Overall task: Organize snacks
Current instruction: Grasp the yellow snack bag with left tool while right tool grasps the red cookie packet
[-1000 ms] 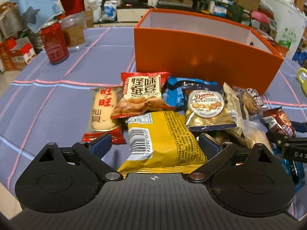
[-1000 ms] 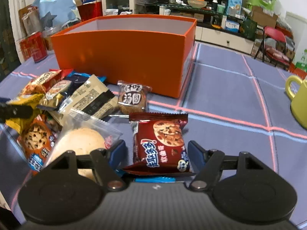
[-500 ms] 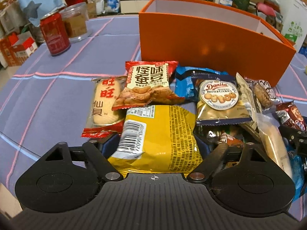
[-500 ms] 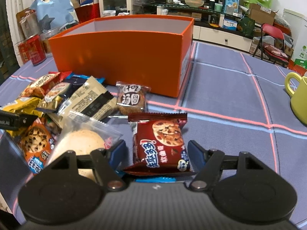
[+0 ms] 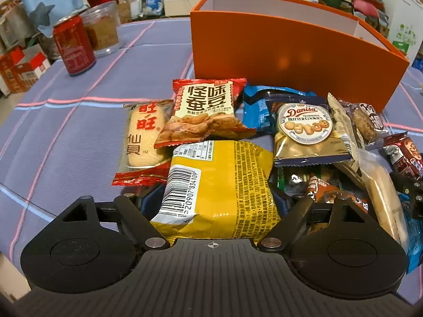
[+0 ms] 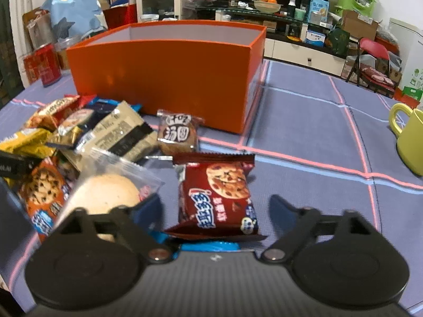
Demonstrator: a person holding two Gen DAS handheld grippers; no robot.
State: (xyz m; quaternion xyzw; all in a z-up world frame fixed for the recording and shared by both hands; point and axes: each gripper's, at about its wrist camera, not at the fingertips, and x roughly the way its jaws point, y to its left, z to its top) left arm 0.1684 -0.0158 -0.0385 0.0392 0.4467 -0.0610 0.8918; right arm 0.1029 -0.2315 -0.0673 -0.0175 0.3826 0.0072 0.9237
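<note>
A yellow snack bag [image 5: 219,179] lies barcode side up between the fingers of my left gripper [image 5: 216,198]. The jaws are opening slightly, and the pads still press its sides. Beyond it is a pile of snack packets, with a Danisa butter cookies pack [image 5: 306,129] and a red bean snack [image 5: 206,113]. The orange box [image 5: 277,52] stands open behind the pile. In the right wrist view, a red chocolate-chip cookie packet [image 6: 222,182] rests on the cloth between my right gripper [image 6: 215,203] fingers. Those jaws are opening, with gaps on both sides of the packet.
A red can [image 5: 75,50] and a clear jar [image 5: 101,29] stand at the far left of the blue checked tablecloth [image 6: 304,132]. A yellow-green mug [image 6: 409,137] sits at the right. A bun in clear wrap [image 6: 105,192] lies just left of the right gripper.
The left gripper's fingers have drawn in against the yellow bag and the view has closed in on it. The right gripper's fingers have spread away from the red cookie packet.
</note>
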